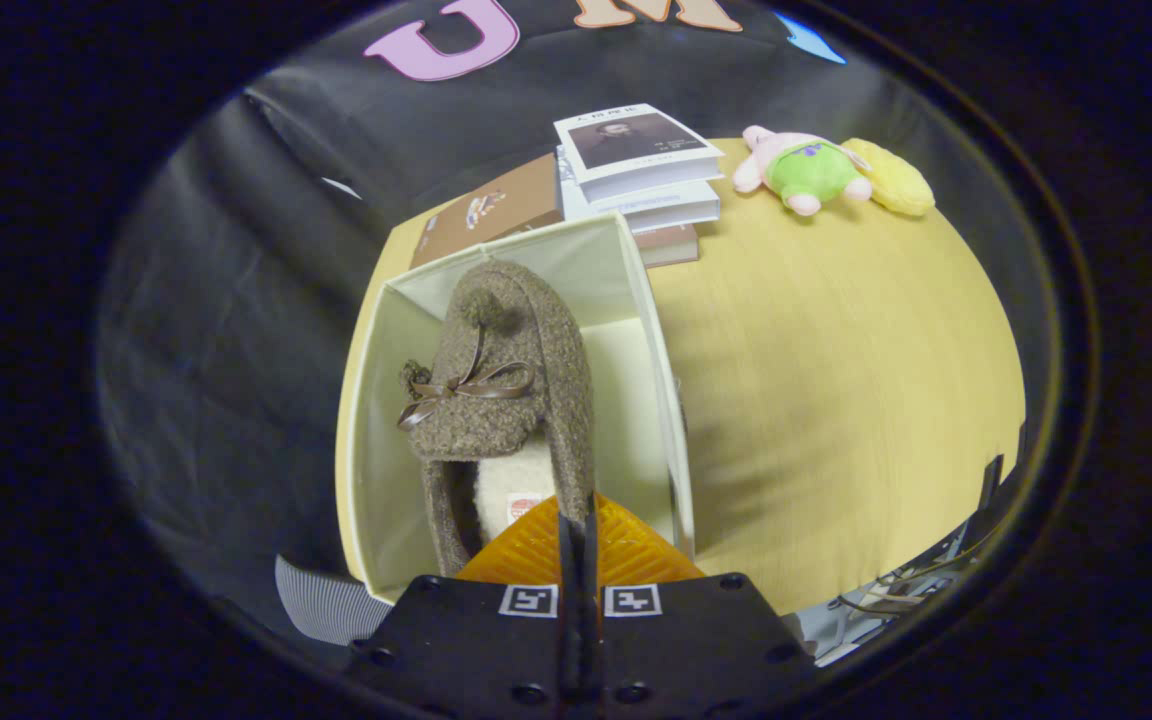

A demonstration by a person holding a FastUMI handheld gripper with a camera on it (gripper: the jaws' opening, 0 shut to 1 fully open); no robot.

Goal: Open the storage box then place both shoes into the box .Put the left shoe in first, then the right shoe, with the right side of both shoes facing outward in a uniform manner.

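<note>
Wooden table [836,400]: open box [376,420]; gripper [576,520] fingers pinch shoe [506,390] collar; label unreadable.

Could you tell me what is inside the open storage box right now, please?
One brown fuzzy shoe, held at its collar by the gripper. The shoe hides part of the storage box floor.

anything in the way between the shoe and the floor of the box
Nothing visible. The tongs are shut on the brown shoe's collar, holding it inside the open box, whose pale floor shows bare beside it.
</note>
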